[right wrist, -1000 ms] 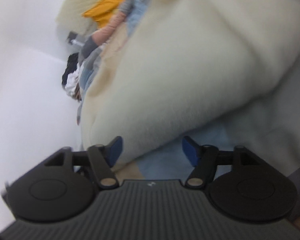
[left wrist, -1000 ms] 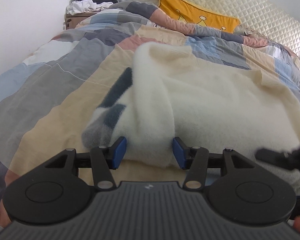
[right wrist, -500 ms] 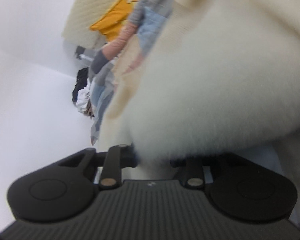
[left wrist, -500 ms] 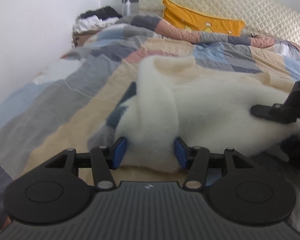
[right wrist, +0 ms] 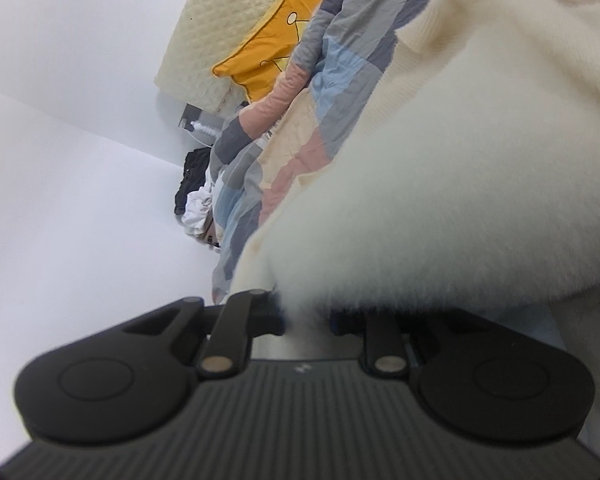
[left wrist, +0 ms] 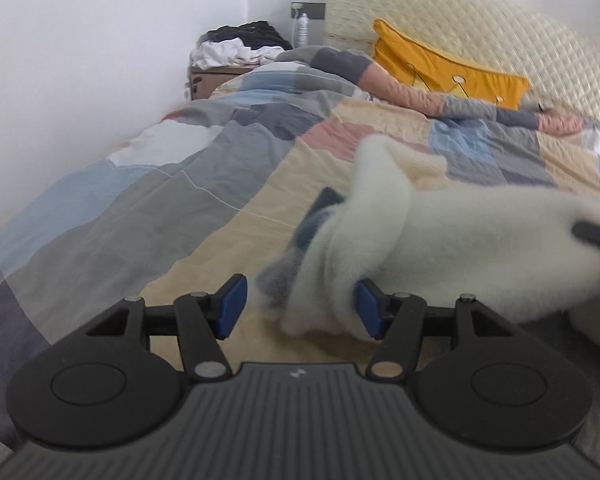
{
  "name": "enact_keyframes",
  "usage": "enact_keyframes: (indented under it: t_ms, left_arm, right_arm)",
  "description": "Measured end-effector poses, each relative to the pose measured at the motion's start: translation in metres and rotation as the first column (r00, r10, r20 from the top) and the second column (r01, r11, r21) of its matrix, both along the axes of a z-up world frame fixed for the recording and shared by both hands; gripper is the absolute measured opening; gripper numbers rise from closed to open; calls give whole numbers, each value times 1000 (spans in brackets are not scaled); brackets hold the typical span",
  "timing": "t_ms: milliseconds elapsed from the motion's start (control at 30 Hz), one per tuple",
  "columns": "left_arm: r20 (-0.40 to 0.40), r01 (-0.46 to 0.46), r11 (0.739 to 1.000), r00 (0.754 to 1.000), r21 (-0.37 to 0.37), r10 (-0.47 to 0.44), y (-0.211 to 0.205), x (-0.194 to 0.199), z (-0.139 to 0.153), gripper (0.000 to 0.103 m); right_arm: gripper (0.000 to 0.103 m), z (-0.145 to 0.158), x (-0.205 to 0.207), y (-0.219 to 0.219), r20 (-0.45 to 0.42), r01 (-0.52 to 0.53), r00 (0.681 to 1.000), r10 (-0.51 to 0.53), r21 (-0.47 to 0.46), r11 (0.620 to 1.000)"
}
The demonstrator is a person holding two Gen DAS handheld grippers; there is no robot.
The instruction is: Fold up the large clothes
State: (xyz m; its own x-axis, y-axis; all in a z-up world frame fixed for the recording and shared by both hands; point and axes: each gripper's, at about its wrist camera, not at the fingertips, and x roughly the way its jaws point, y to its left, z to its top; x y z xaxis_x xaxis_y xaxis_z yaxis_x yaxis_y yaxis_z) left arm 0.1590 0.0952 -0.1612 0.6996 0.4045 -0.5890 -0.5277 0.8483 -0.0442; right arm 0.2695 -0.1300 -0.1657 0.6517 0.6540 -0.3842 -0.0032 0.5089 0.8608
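Two grippers work one garment, so I go from the biggest thing down. At twelve o'clock the patchwork quilt point(left wrist: 228, 216) covers the bed up to the quilted headboard point(left wrist: 500, 32) and the orange pillow point(left wrist: 452, 76). On the quilt, from centre out to three o'clock of my left view, lies the fluffy cream sweater point(left wrist: 480, 240), its grey-and-navy cuff point(left wrist: 300, 248) hanging at its near left end.

My right gripper point(right wrist: 306, 322) is closing, and a tuft of the sweater's edge sits pinched between its pads. I judge this bite thin, so I should lift slowly.

My left gripper point(left wrist: 298, 306) is opening; the sleeve end lies between the jaws, brushing the right pad point(left wrist: 366, 308) and clear of the left one. Before folding I should take a deeper hold there and keep both hands level.
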Motion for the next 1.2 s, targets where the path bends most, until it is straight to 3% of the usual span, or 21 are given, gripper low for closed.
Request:
enact_keyframes:
  t_ms: [167, 233, 267, 333, 500, 633, 700, 800, 867, 900, 1000, 1033, 1200]
  left_arm:
    - [3, -59, 998, 998, -35, 60, 15, -16, 9, 65]
    - [-37, -153, 988, 988, 9, 153, 22, -22, 7, 59]
    - [-47, -187, 982, 981, -10, 187, 31, -25, 6, 58]
    - [-54, -207, 970, 978, -129, 202, 50, -30, 4, 57]
    - [0, -93, 981, 996, -173, 94, 33, -35, 14, 57]
    - [96, 6, 950, 995, -313, 26, 15, -40, 26, 58]
    - [140, 83, 901, 990, -426, -25, 6, -38, 26, 59]
    - [204, 189, 798, 975, -573, -85, -1, -30, 12, 74]
    - [180, 164, 754, 982, -636, -62, -3, -27, -3, 81]
    - [185, 167, 716, 981, -678, -54, -2, -25, -14, 83]
    - [192, 162, 534, 981, -830, 1, 4, -18, -50, 83]
    - [188, 148, 496, 982, -856, 32, 7, -16, -60, 83]
    - [144, 67, 380, 974, -923, 177, 25, -2, -94, 84]
  right_arm:
    - [21, 0, 2, 0, -1, -1, 1000, 1, 5, 1000]
    - [21, 2, 3, 0, 6, 2, 1000, -2, 2, 1000]
    - [21, 3, 2, -1, 13, 6, 1000, -6, 0, 1000]
    - [21, 2, 3, -4, 9, 10, 1000, -10, 20, 1000]
    - [21, -1, 3, -3, 9, -7, 1000, 7, 18, 1000]
    - [21, -3, 6, -3, 5, -12, 1000, 12, 27, 1000]
    - [21, -5, 4, -3, 2, -15, 1000, 15, 27, 1000]
    - [21, -10, -1, -4, -9, -18, 1000, 18, 27, 999]
    - [21, -13, -4, -5, -19, -18, 1000, 19, 26, 1000]
    - [22, -14, -7, -5, -24, -14, 1000, 15, 26, 1000]
    - [22, -20, -16, -6, -24, 6, 1000, -6, 33, 999]
    - [22, -22, -20, -6, -20, 18, 1000, -17, 38, 999]
    - [22, -28, -34, -6, 6, 78, 997, -78, 47, 996]
